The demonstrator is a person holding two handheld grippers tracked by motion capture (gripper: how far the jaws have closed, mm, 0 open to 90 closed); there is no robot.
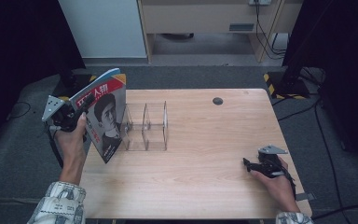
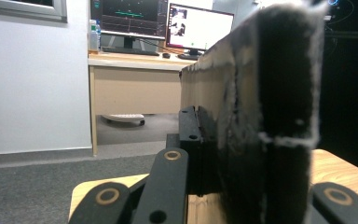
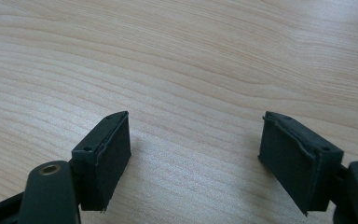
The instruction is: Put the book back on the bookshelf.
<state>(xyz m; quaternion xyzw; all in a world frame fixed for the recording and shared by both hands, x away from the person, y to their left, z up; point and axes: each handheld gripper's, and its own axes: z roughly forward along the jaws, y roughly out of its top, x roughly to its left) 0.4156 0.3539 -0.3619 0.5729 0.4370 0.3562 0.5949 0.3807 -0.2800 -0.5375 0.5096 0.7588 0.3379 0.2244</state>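
A magazine (image 1: 103,114) with a red title band and a portrait on its cover hangs tilted over the table's left edge, just left of a clear acrylic rack (image 1: 145,127). My left gripper (image 1: 80,110) is shut on its upper left edge. In the left gripper view the magazine's page edges (image 2: 242,107) fill the space between the jaws, seen end-on. My right gripper (image 1: 247,164) rests low on the wooden table (image 1: 200,140) near the right front corner. Its jaws stand open, with bare wood between the pads (image 3: 107,154).
The clear rack has several upright dividers and stands at the table's left centre. A dark round grommet (image 1: 217,101) sits near the far edge. Beyond the table are a white panel (image 1: 105,28) and a desk (image 2: 135,88) with monitors, with cables on the floor at right.
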